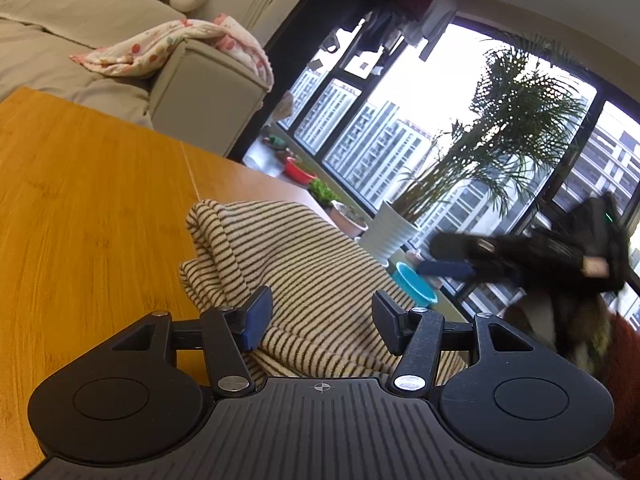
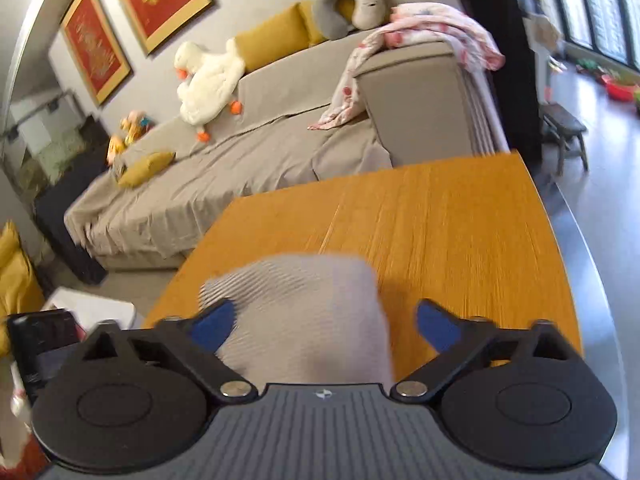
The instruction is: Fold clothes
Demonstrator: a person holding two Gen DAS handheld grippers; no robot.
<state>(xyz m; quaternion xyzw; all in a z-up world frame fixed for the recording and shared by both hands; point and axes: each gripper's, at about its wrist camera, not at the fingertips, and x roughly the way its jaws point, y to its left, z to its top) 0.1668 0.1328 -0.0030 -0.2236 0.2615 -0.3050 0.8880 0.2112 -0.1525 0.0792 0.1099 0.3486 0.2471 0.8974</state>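
The left claw (image 1: 320, 320) is spread, its two blue-padded fingers (image 1: 256, 318) standing apart with the striped top (image 1: 304, 264) lying between and beneath them; the pads do not press the cloth. That top, cream with thin dark stripes, sits bunched and partly folded on the wooden table (image 1: 92, 208), stretching forward from the left claw, with a thick rolled edge just ahead and to the claw's left. Bare tabletop runs off to the left of the claw, and beyond the table's far edge stands a sofa (image 1: 60, 40) with a spotted blanket (image 1: 172, 46) draped over its arm. Ahead and to the right of the left claw, the right claw (image 1: 452, 262) hangs in the air, blurred, in front of a window with a potted palm (image 1: 516, 128) in a white ribbed pot. From the right wrist view, the right claw (image 2: 326, 324) is also spread wide, nothing pinched; the top (image 2: 304, 320) appears blurred between its fingers and slightly ahead, nearer the left finger, and whether that finger touches the cloth cannot be told. Open table lies ahead and to the right of this claw.
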